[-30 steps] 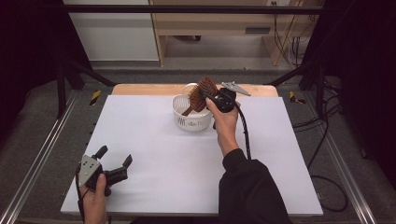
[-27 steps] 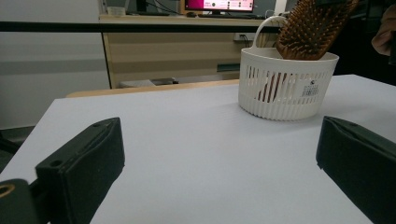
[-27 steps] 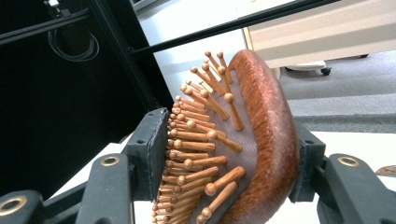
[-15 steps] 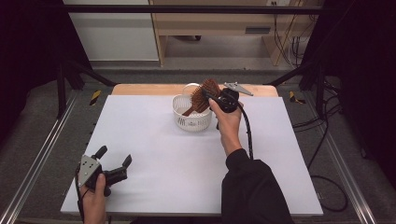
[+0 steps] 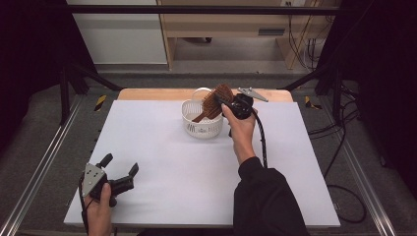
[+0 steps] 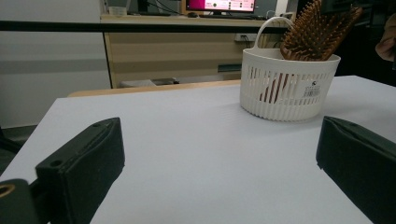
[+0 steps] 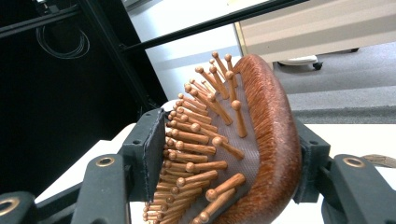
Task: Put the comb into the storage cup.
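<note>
A wooden hairbrush with round-tipped pins stands tilted in a white slotted basket at the back middle of the table, handle down inside and head above the rim. My right gripper is shut on the brush head: in the right gripper view one pad presses the pins and the other the back of the hairbrush. My left gripper rests near the front left corner, open, nothing between its jaws. From the left gripper view the basket and the brush stand far ahead to the right.
The white table top stretches between the two grippers. A wooden strip edges its far side. Black frame bars and cables flank the table on the floor. A cabinet and desk stand behind.
My right gripper and the brush head have shifted slightly to the right above the basket. The left gripper has stayed put.
</note>
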### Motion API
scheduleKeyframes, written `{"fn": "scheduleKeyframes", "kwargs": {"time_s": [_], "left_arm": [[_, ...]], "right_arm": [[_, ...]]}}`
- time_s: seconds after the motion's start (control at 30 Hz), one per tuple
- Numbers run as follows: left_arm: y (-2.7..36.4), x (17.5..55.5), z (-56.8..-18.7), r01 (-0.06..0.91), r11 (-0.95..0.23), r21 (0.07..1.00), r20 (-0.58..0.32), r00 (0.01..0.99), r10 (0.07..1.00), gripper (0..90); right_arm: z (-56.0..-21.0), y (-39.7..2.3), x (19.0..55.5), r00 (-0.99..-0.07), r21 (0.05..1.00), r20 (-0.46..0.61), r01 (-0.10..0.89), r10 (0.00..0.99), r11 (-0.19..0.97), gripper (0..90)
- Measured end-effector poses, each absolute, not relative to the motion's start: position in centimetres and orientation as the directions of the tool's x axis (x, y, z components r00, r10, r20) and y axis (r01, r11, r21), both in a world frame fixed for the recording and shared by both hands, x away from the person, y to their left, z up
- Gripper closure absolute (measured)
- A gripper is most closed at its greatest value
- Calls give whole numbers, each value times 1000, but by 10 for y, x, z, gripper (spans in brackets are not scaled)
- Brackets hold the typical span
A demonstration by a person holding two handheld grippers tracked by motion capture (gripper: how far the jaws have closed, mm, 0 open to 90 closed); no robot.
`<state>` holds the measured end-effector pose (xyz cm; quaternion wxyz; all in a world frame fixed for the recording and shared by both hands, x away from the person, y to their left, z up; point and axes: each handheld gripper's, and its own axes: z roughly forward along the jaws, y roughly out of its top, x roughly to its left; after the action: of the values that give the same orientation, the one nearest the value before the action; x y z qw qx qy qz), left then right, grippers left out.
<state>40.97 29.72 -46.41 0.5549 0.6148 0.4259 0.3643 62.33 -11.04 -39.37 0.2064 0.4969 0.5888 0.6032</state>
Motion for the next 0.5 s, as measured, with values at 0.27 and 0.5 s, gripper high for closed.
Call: {"fn": "scheduleKeyframes", "kwargs": {"time_s": [0.27,0.5], "left_arm": [[297,410,-464,119,-22,993,-24,372,928,10],[298,410,-464,119,-22,993,-24,371,928,10]], "right_arm": [[-395,-112,624,-417,914,359,339,835,-223,397],[-395,-112,624,-417,914,359,340,835,-223,391]]}}
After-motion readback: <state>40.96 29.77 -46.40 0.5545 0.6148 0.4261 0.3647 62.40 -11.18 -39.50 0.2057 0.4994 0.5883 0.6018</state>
